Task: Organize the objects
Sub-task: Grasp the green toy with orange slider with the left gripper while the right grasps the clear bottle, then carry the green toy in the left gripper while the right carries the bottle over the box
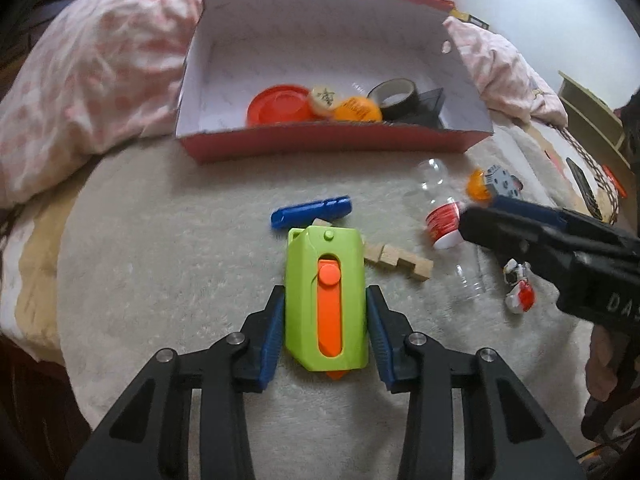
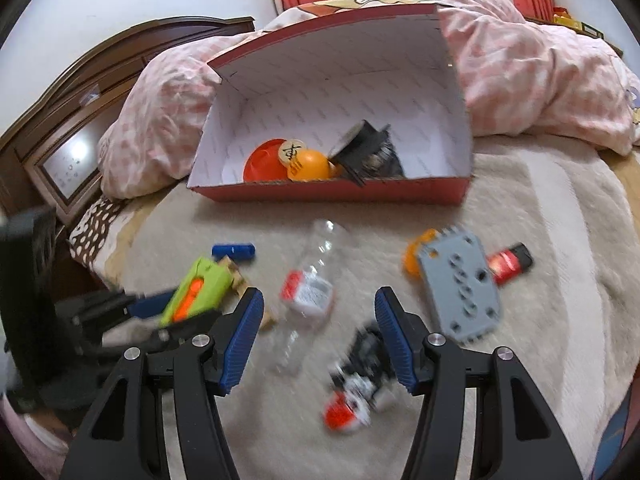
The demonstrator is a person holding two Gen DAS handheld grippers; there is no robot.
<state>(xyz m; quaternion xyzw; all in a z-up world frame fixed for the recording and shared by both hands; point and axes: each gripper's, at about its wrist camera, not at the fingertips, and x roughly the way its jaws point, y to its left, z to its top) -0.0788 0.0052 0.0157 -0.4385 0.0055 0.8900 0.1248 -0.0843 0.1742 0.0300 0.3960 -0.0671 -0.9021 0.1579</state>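
The green toy cutter with the orange slider (image 1: pixel 326 300) is bracketed by the left gripper (image 1: pixel 326 330), the blue pads lying just beside or lightly against its long sides; whether full pressure is applied cannot be told, but the body appears held between them, over the pale plush blanket (image 1: pixel 160 260). The right gripper (image 2: pixel 318 334) is spread wide and carries nothing, poised above the clear plastic bottle with the red label (image 2: pixel 306 292) and a small red, white and black toy (image 2: pixel 356 392), which is blurred.

The red cardboard box (image 1: pixel 320 146), already holding an orange ball (image 1: pixel 356 110), a red lid, a tape roll and other pieces, is judged to be the destination. For a clean transfer, the cutter should be clamped squarely across its flat sides, lifted clear of the wooden blocks (image 1: pixel 400 262) and blue cylinder (image 1: pixel 310 210) just beyond it, and carried over the box's low front wall before release. The slippery bottle should be gripped at its labelled middle.
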